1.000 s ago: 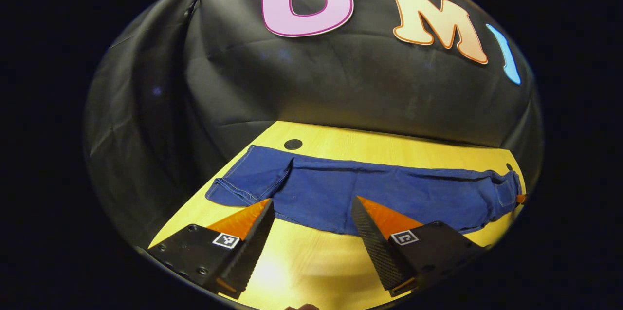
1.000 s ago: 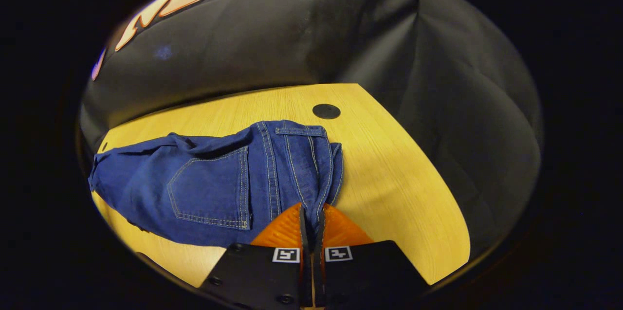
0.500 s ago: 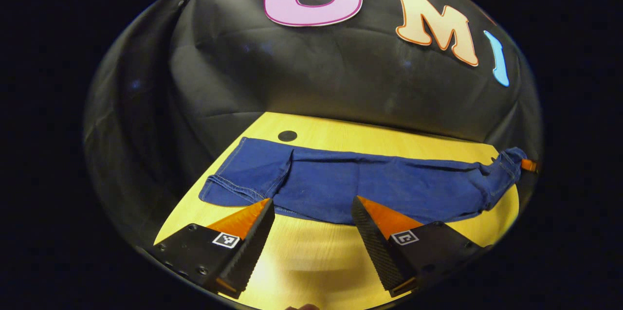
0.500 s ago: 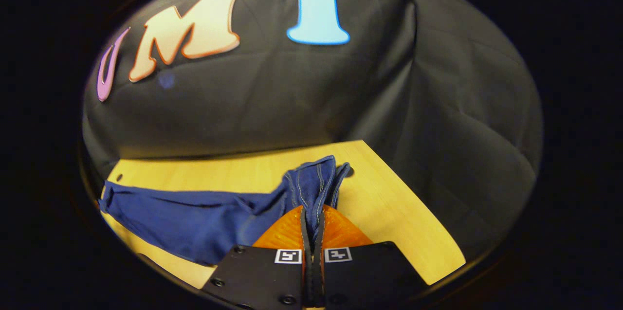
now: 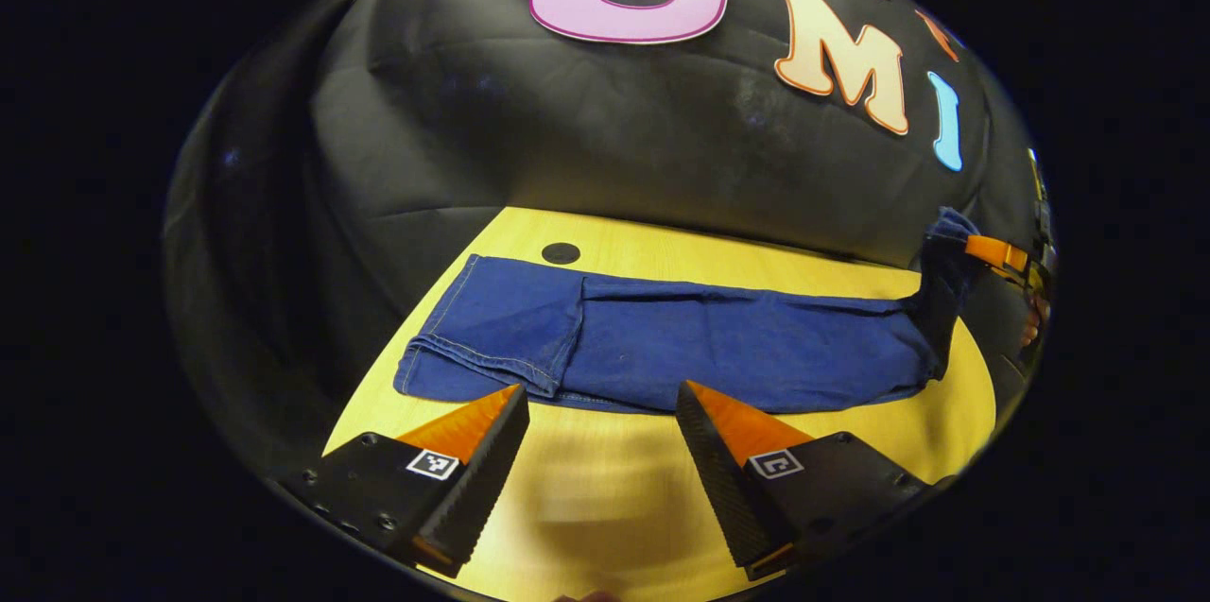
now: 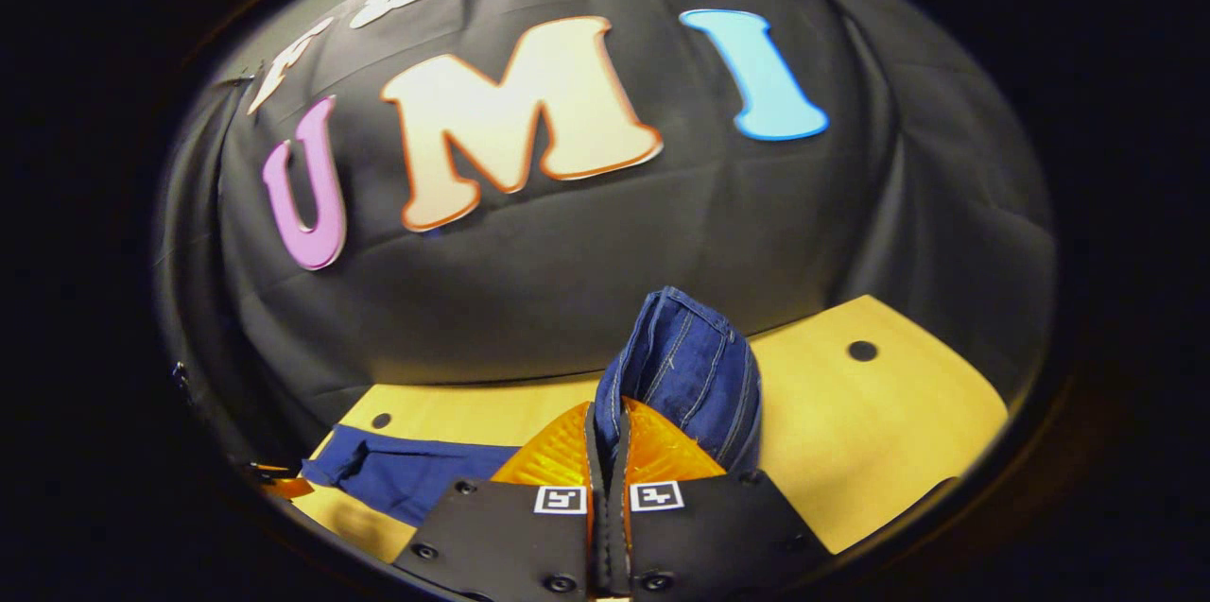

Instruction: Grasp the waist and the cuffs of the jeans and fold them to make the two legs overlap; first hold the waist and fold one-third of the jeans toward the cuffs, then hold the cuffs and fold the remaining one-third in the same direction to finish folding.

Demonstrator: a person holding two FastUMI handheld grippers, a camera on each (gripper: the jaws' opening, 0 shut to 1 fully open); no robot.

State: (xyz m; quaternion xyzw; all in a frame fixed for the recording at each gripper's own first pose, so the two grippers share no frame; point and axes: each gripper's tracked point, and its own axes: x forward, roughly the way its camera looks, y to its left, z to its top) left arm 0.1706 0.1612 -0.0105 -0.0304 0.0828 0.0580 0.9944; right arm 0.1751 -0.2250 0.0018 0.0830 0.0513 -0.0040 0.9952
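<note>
**Waist lifted for the first fold**

The right gripper has its two fingers closed together on the waist of the jeans, with denim bunched up between and above them. In the left gripper view the same waist end rises off the right end of the table, pinched by the far gripper, while the rest of the pair lies flat and stretched along the yellow wooden top, legs already laid one over the other.

The left gripper hangs just in front of the near edge of the cloth with its jaws spread wide and nothing between them. The cuffs rest at the left end of the table, near a dark round hole in the top.

The step in hand looks like the first third-fold: the waist is raised but not yet carried over. The next move likely calls for sweeping the waist toward the cuffs and laying it down about a third of the way along, keeping the edges aligned so the legs stay stacked. The left gripper is well placed to steady the legs or to take the cuffs afterwards.

Count: one pair of jeans, two grippers, one table, two holes seen in the right gripper view.
</note>
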